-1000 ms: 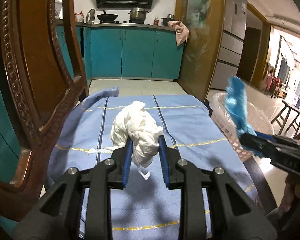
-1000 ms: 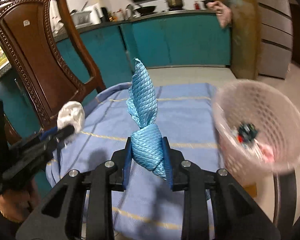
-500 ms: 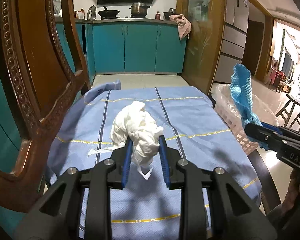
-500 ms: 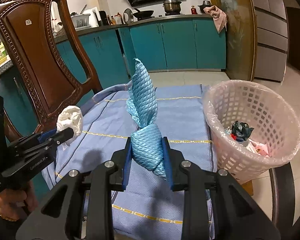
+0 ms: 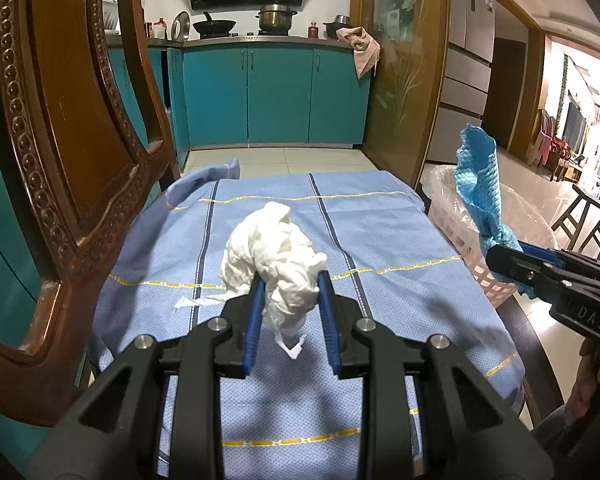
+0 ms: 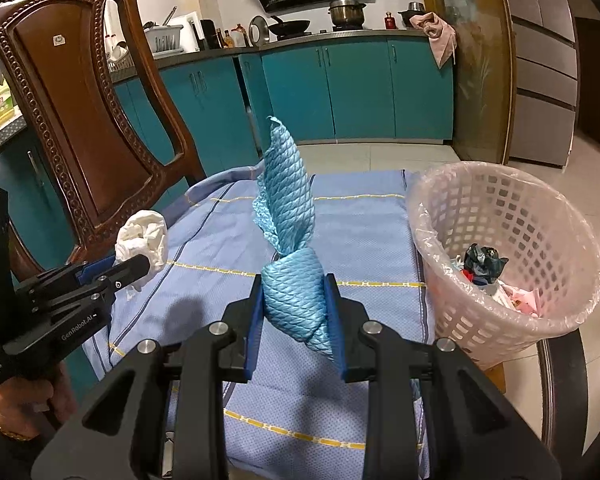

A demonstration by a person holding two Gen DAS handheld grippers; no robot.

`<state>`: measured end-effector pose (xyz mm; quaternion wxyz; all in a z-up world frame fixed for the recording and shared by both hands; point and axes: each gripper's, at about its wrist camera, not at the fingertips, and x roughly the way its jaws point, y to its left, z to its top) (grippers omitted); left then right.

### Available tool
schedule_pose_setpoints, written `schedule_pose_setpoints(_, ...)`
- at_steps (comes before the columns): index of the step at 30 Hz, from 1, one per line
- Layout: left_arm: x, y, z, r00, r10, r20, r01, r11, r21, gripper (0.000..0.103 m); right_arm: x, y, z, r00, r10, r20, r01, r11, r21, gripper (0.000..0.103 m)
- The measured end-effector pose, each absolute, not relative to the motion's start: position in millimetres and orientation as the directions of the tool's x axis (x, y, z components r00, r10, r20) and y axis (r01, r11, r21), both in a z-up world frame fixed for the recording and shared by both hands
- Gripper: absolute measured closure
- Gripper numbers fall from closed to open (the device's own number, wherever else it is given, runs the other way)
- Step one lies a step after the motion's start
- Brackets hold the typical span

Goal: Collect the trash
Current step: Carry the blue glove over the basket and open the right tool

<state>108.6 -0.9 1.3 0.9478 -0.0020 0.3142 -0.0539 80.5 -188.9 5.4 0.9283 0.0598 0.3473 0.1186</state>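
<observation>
- Trash: a crumpled white tissue wad [image 5: 276,256] is squeezed between the left gripper [image 5: 288,296] pads, up over the blue tablecloth [image 5: 400,232].
- A twisted blue cloth [image 6: 292,240] is pinched tight in the right gripper [image 6: 294,304].
- The pink basket [image 6: 480,320] sits at the table's right edge with some trash inside.
- A brown wooden chair [image 5: 60,140] stands on the left.

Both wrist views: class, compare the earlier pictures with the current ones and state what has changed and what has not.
Nothing was taken hold of or let go. The left gripper stays clamped on the white tissue wad, the right gripper on the blue cloth. The basket, blurred a second ago, now looks sharp; the views shifted only slightly.
</observation>
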Motion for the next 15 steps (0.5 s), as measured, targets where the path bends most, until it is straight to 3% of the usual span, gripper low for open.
schedule_pose_setpoints(6,109.0,-0.6,0.4,0.795,-0.103,-0.597,0.100,0.994,-0.038,0.075,81.8,-201.1,15.6,0.770,0.232,-0.594,-0.149,0.971,0.185,0.074)
schedule_pose_setpoints(12,110.7,0.7,-1.1,0.794,-0.105,-0.598,0.101,0.994,-0.040,0.075,109.2,-277.9,43.5,0.879,-0.020,-0.477,0.112,0.980,0.166,0.073)
schedule_pose_setpoints(15,112.1,-0.3,-2.9,0.792,-0.106,-0.601,0.104,0.994,-0.038,0.075,141.5,-314.8,21.2,0.837,-0.079,-0.541,0.197,0.967,0.164,0.068)
